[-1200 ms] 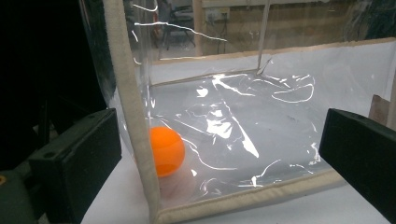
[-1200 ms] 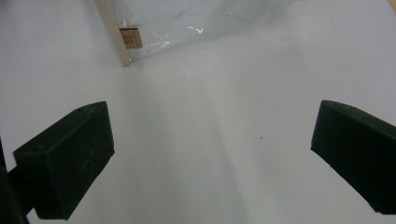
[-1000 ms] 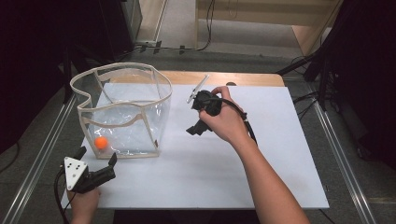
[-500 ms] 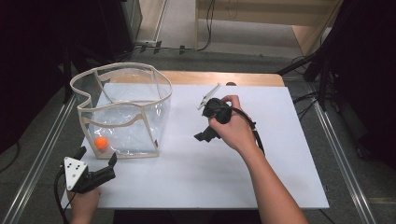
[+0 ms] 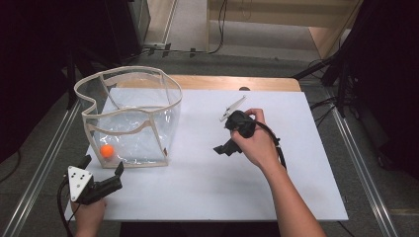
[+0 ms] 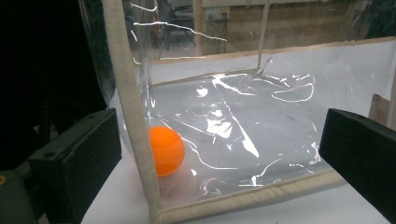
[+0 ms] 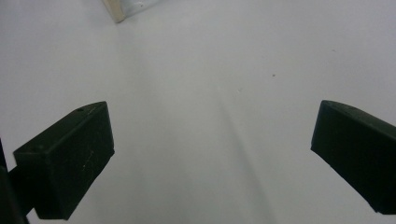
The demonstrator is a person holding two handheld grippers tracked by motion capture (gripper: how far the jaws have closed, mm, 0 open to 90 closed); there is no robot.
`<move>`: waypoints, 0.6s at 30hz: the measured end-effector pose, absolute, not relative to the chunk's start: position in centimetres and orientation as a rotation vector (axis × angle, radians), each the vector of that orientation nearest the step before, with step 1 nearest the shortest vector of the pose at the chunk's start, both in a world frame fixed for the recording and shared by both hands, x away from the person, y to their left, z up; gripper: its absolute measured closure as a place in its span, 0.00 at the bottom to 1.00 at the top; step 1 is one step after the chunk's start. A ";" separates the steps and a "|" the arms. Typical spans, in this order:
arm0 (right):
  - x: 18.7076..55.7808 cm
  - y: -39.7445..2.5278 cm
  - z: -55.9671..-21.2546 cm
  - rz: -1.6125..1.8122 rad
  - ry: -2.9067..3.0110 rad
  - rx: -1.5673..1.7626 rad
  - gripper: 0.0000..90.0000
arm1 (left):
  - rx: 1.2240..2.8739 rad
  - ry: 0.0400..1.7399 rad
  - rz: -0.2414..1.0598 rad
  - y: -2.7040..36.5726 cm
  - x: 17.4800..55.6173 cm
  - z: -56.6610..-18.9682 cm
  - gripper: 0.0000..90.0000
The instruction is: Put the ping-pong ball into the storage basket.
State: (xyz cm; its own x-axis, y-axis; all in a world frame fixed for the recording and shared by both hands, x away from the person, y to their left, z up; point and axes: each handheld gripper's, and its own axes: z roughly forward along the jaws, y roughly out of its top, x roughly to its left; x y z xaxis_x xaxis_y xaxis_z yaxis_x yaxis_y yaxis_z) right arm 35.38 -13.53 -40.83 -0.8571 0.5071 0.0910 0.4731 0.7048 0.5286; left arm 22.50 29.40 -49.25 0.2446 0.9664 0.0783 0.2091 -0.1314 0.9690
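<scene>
While the orange ball (image 5: pixel 106 150) lies inside the clear bag (image 5: pixel 129 118), at its near left corner on the bag's floor, the bag's see-through wall and cloth-bound corner seam stand between it and the left gripper (image 5: pixel 102 173). That gripper rests at the near left edge of the white tabletop (image 5: pixel 207 187), just in front of the bag, its fingers spread wide with nothing in them. The left gripper view shows the ball (image 6: pixel 166 150) close behind the seam, a detail too small to read from above. Well apart to the right, the right gripper (image 5: pixel 223 149) hangs over bare tabletop, its fingers wide and empty. The right gripper view catches a corner of the bag (image 7: pixel 114 10).
</scene>
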 end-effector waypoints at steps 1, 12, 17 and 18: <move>35.2 -13.8 -40.9 0.868 2.837 0.820 0.00 | 1.556 1.136 0.990 29.4 22.5 -49.3 0.00; 33.8 -16.3 -42.1 0.907 2.803 0.894 0.00 | 1.558 1.132 0.993 29.4 22.5 -49.3 0.00; 33.2 -17.6 -42.7 0.936 2.781 0.931 0.00 | 1.559 1.133 0.995 29.3 22.5 -49.3 0.00; 33.1 -17.8 -42.8 0.945 2.775 0.939 0.00 | 1.560 1.133 0.994 29.3 22.5 -49.3 0.00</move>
